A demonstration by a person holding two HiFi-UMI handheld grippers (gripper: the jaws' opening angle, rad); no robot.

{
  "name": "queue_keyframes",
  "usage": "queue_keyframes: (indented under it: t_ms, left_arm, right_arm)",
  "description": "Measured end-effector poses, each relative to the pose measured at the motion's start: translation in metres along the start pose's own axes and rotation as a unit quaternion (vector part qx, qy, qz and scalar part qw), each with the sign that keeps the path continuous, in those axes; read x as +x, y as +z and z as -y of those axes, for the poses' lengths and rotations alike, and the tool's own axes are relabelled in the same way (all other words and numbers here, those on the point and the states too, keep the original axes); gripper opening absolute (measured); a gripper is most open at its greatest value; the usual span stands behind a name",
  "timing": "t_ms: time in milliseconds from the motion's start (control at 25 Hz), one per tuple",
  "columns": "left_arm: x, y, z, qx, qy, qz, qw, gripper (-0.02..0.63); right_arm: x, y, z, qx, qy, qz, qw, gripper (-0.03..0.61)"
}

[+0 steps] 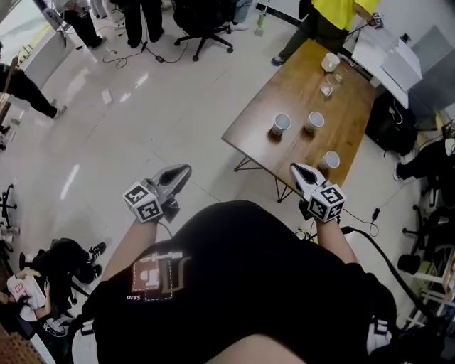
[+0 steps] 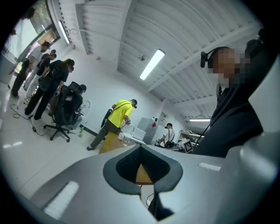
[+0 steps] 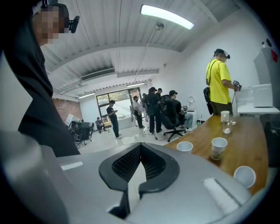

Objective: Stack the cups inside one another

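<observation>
View from my head, looking steeply down. A long wooden table (image 1: 352, 121) lies at 1 o'clock from my body, on a pale, shiny floor (image 1: 142, 128). Three white paper cups stand upright on its near half, mouths up. Each stands alone and apart from the others, none inside another.

The first cup (image 1: 281, 124) and the second cup (image 1: 314, 121) stand side by side. The third cup (image 1: 330, 160) sits at 5 o'clock from the second, close to the table's near edge. From my right claw's view, the insides of the first and third cups show plain white. I cannot tell what, if anything, is in the second.

At the table's far end, toward 12 o'clock, stand another white cup (image 1: 330, 62) and a clear glass (image 1: 327, 89). Their contents are too small to make out. A person in a yellow top (image 1: 334, 14) stands by that end.

My left claw (image 1: 178, 174) is at 10 o'clock, over the floor, its jaws pressed together on nothing. My right claw (image 1: 302, 174) is at 1 o'clock, its tip near the third cup but apart from it. Its jaws are likewise together with nothing between them.
</observation>
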State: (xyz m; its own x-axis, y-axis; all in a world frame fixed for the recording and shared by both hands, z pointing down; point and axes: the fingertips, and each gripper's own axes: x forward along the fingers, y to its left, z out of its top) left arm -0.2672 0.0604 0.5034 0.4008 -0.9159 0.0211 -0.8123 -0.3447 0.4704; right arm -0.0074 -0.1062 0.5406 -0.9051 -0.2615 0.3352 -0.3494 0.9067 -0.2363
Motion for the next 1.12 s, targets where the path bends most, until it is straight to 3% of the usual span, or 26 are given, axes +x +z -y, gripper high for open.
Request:
queue_keyframes:
  t_ms: [320, 440, 640, 920, 1120]
  left_arm:
    - [0.179, 0.002, 0.037, 0.02, -0.078, -0.041, 0.996, 0.002]
    - [0.215, 0.005, 0.039, 0.019, -0.11, -0.062, 0.9918, 0.002]
    - [0.255, 0.014, 0.001, 0.014, -0.154, -0.087, 0.9841, 0.002]
    - [0.297, 0.005, -0.043, -0.004, -0.271, -0.141, 0.9521, 0.002]
    - [0.325, 0.007, -0.05, -0.006, -0.308, -0.164, 0.937, 0.002]
  right_arm:
    - [-0.067, 0.016, 0.133, 0.016, -0.055, 0.028, 0.998, 0.014]
    - [-0.078, 0.017, 0.154, 0.033, -0.081, 0.037, 0.996, 0.014]
    - [-0.076, 0.017, 0.178, 0.058, -0.146, 0.045, 0.987, 0.014]
    - [-0.075, 0.015, 0.166, 0.099, -0.273, 0.058, 0.955, 0.014]
    - [-0.083, 0.019, 0.161, 0.121, -0.31, 0.051, 0.942, 0.014]
